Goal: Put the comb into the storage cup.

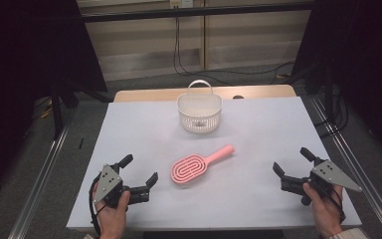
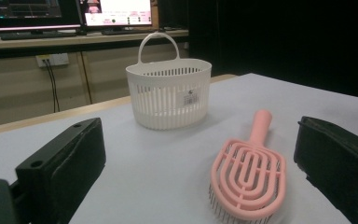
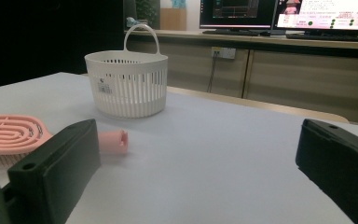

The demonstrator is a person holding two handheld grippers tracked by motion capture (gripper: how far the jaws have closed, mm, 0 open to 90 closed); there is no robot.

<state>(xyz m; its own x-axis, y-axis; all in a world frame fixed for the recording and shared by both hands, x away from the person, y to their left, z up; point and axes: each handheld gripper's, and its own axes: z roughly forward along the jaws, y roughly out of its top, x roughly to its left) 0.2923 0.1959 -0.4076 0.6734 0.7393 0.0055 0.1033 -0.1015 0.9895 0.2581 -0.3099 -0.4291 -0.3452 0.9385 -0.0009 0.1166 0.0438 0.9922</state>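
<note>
Pink hairbrush lies flat on the bench, near centre, bristles down, handle pointing far-right toward the white basket. Basket stands upright at the far middle of the bench, well apart from the brush, handle loop up.

Left claw sits near-left, jaws spread wide, empty, aimed at the brush head and just beside it. Right claw sits near-right, jaws also wide apart, empty, well apart from the brush. Both are held low over the bench by the person's hands, forearms coming in from the near edge; the left hand angles inward to the right, the right hand angles inward to the left.

Risks, as judged:
- Brush head is broad and flat; a pinch across it from above could skate off the rounded rim and shove the brush along the smooth bench instead of lifting it.
- Gripping the slim handle at its end would leave the heavy head to swing and droop, perhaps slipping out on the way to the basket.
- Basket looks light; a brush carried in low could catch its rim and tip or push it toward the far edge.
- Bristles may snag in the wall slots.
</note>
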